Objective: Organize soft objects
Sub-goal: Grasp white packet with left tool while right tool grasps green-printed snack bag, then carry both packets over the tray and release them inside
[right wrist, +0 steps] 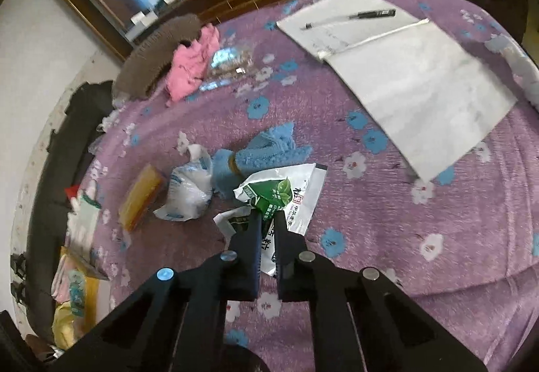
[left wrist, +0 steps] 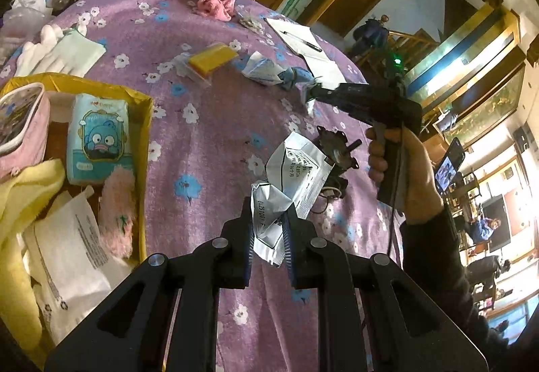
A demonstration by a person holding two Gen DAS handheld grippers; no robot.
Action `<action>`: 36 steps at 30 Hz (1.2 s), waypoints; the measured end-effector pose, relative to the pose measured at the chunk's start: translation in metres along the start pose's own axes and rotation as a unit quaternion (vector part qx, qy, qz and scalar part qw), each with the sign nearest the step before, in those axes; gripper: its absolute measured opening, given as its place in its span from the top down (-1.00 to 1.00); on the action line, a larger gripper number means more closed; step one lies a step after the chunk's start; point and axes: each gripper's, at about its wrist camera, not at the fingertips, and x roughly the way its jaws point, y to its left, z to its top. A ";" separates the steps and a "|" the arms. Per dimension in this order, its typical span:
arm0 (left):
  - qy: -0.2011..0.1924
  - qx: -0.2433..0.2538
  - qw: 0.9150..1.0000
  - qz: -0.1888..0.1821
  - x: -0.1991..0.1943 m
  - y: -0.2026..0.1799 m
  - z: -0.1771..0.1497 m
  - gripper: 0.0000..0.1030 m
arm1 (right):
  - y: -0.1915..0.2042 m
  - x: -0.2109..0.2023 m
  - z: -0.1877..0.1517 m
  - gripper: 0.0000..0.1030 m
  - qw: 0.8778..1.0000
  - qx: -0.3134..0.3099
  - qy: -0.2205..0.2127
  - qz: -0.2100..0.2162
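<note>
My left gripper (left wrist: 268,230) is shut on a crumpled silver-white foil packet (left wrist: 289,176), held above the purple flowered tablecloth (left wrist: 202,122). My right gripper (right wrist: 268,220) is shut on a green and white foil packet (right wrist: 286,193) over the cloth. It shows in the left wrist view (left wrist: 311,95), to the right. A yellow box (left wrist: 143,95) at the left holds a blue tissue pack (left wrist: 96,139), a pink fluffy item (left wrist: 118,210), a yellow cloth (left wrist: 27,190) and a white bag (left wrist: 67,254). A blue fluffy cloth (right wrist: 266,153) lies just beyond the right gripper.
On the cloth lie a yellow sponge (left wrist: 212,60), a crumpled white-blue bag (right wrist: 188,190), a pink cloth (right wrist: 192,65), a brown knitted hat (right wrist: 155,58), white gloves (left wrist: 47,48), an open notebook with a pen (right wrist: 404,75) and a small black device (left wrist: 337,149). A wooden headboard stands behind.
</note>
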 end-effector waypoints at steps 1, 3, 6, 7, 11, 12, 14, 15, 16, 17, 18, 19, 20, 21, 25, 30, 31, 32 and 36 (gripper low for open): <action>-0.001 0.000 1.000 -0.001 0.000 -0.001 -0.001 0.72 | 0.001 -0.008 -0.002 0.93 1.000 0.000 -0.008 0.002; -0.002 0.001 1.000 -0.003 -0.002 -0.004 -0.003 0.72 | 0.002 -0.023 -0.007 0.93 1.000 -0.005 -0.022 0.012; -0.006 0.002 1.000 -0.011 -0.004 -0.009 -0.005 0.72 | 0.004 -0.048 -0.017 0.93 0.999 -0.009 -0.046 0.017; -0.007 0.003 1.000 -0.012 -0.006 -0.010 -0.006 0.72 | 0.006 -0.059 -0.020 0.93 0.998 -0.008 -0.059 0.017; -0.014 0.006 1.000 -0.020 -0.015 -0.017 -0.014 0.72 | 0.011 -0.092 -0.029 0.93 0.995 0.010 -0.092 0.032; -0.018 0.006 1.000 -0.022 -0.019 -0.017 -0.016 0.72 | 0.015 -0.100 -0.033 0.93 0.994 0.009 -0.100 0.036; -0.024 0.003 0.999 -0.025 -0.026 -0.016 -0.019 0.72 | 0.028 -0.118 -0.043 0.93 0.992 0.004 -0.113 0.055; -0.028 0.002 0.999 -0.027 -0.030 -0.015 -0.020 0.72 | 0.036 -0.125 -0.049 0.93 0.991 -0.003 -0.117 0.064; -0.033 0.000 0.999 -0.026 -0.036 -0.013 -0.022 0.72 | 0.049 -0.133 -0.058 0.93 0.990 -0.016 -0.121 0.070; -0.037 -0.002 0.999 -0.026 -0.040 -0.011 -0.023 0.72 | 0.058 -0.137 -0.065 0.93 0.989 -0.026 -0.122 0.075; -0.041 -0.004 0.999 -0.027 -0.045 -0.008 -0.024 0.72 | 0.068 -0.140 -0.073 0.93 0.988 -0.035 -0.122 0.083; -0.048 -0.007 0.998 -0.027 -0.051 -0.003 -0.026 0.72 | 0.078 -0.143 -0.082 0.93 0.987 -0.044 -0.122 0.092; -0.052 -0.011 0.998 -0.024 -0.056 -0.001 -0.028 0.72 | 0.088 -0.145 -0.092 0.93 0.986 -0.054 -0.118 0.101; -0.056 -0.014 0.998 -0.022 -0.060 0.003 -0.030 0.72 | 0.096 -0.145 -0.099 0.93 0.985 -0.060 -0.114 0.110; -0.075 -0.032 0.997 -0.014 -0.083 0.023 -0.042 0.72 | 0.126 -0.132 -0.134 0.93 0.982 -0.073 -0.089 0.152; -0.100 -0.060 0.993 0.009 -0.113 0.058 -0.051 0.72 | 0.168 -0.108 -0.168 0.93 0.977 -0.109 -0.050 0.179; -0.105 -0.065 0.992 0.014 -0.118 0.063 -0.052 0.72 | 0.177 -0.102 -0.174 0.93 0.975 -0.119 -0.042 0.181; -0.114 -0.071 0.991 0.023 -0.126 0.072 -0.053 0.72 | 0.187 -0.096 -0.180 0.93 0.975 -0.129 -0.035 0.180; -0.132 -0.087 0.986 0.043 -0.144 0.096 -0.056 0.71 | 0.216 -0.079 -0.197 0.93 0.968 -0.165 -0.009 0.191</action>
